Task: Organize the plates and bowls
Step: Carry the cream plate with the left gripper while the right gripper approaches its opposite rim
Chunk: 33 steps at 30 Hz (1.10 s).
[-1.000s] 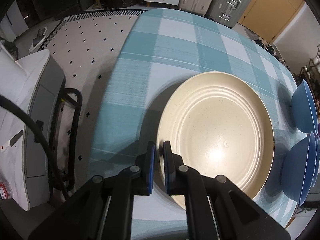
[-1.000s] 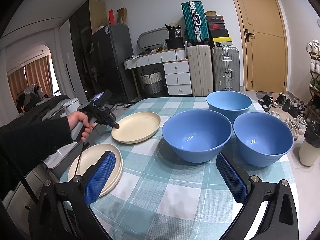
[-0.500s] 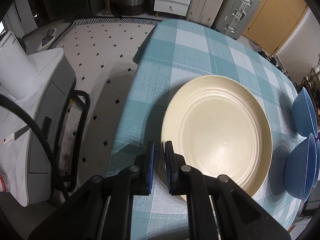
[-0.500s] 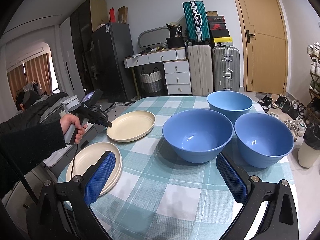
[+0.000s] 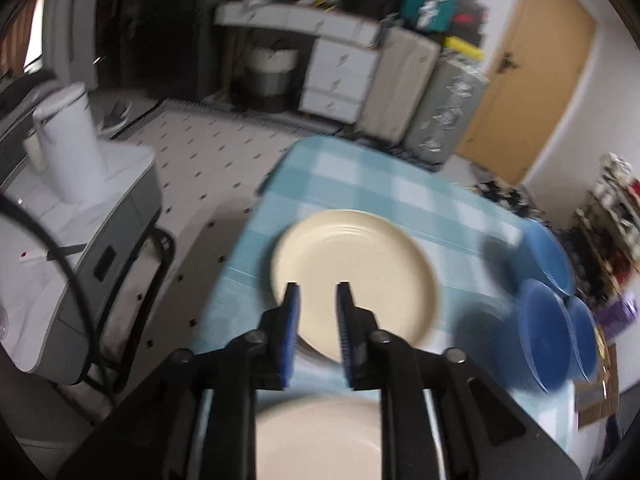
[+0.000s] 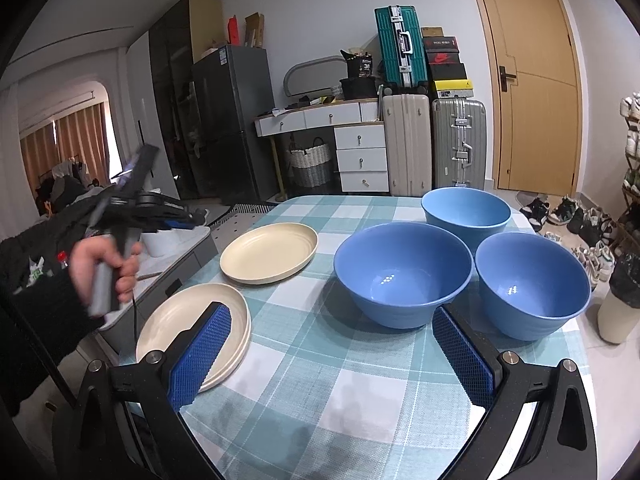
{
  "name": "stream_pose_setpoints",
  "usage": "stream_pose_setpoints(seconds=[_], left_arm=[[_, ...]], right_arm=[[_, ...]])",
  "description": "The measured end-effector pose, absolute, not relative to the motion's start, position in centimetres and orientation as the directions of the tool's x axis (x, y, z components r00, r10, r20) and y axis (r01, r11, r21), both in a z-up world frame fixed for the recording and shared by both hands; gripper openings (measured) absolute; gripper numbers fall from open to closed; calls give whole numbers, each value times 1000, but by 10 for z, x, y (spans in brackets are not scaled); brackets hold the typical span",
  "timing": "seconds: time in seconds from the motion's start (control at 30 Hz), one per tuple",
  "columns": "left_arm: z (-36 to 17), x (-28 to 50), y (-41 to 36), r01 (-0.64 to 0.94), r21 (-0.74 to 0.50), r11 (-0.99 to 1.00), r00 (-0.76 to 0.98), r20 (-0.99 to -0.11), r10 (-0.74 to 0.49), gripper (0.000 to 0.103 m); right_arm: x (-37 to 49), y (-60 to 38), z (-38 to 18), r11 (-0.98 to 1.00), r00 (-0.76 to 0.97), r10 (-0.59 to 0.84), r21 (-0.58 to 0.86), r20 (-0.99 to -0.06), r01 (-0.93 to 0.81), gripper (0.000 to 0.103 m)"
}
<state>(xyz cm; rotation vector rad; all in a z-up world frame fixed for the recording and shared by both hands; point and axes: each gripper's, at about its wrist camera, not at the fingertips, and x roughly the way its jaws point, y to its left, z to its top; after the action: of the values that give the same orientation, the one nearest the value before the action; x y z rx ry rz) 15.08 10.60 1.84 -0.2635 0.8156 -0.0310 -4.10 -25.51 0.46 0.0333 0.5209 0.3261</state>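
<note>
A cream plate point(image 5: 354, 276) point(image 6: 269, 252) lies flat on the checked table point(image 6: 360, 392), apart from both grippers. Closer in sits a short stack of cream plates point(image 6: 192, 328) point(image 5: 316, 436). Three blue bowls point(image 6: 400, 276) point(image 6: 466, 208) point(image 6: 532, 284) stand together on the right. A hand point(image 6: 104, 260) holds my left gripper point(image 5: 316, 296) point(image 6: 192, 220) raised off the table's left side. Its jaws are opening, with nothing between them. My right gripper point(image 6: 330, 320) hovers low over the near table, open wide and empty. The left wrist view is blurred.
A grey-white cabinet point(image 5: 92, 216) carrying a white jug point(image 5: 68, 136) stands against the table's left edge. Suitcases point(image 6: 432, 140), a drawer unit point(image 6: 360, 156) and a door point(image 6: 532, 92) line the back wall. Shoes and a bagged bin point(image 6: 618, 300) are on the right.
My left gripper let go of the far plate's rim, which now lies flat. It drew back up and to the left, and its jaws parted. The right gripper stayed still.
</note>
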Motion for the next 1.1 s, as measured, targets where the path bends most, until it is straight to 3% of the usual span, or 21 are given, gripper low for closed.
stream_pose_setpoints(seconds=[0.27,0.33,0.4,0.83,0.93,1.0,1.1], left_arm=[[52,69,63,16,-228,974,781,-605,-154,32],[55,50,53,24,-192,981,809,-573,-132,42],[55,32,44,44,-171,984,824,-550,-133,45],[14,7,34,0,-153,988,786,-611,-95,50],[12,6,41,-38,-159,987,797,-600,-66,63],[11,3,46,-53,-180,982,807,-587,-64,77],[15,0,55,-73,-202,977,824,-564,-55,77]], right_arm=[[-47,-246,7,948,830,306,65,-466,-312,103],[-48,-245,8,949,835,300,56,-461,-310,103],[-49,-243,8,952,840,292,49,-457,-304,103],[-48,-238,9,963,863,247,17,-440,-267,103],[-46,-234,6,964,858,235,-3,-457,-265,103],[-46,-232,6,963,856,236,-5,-460,-268,103],[-47,-225,8,959,855,250,-4,-455,-283,103]])
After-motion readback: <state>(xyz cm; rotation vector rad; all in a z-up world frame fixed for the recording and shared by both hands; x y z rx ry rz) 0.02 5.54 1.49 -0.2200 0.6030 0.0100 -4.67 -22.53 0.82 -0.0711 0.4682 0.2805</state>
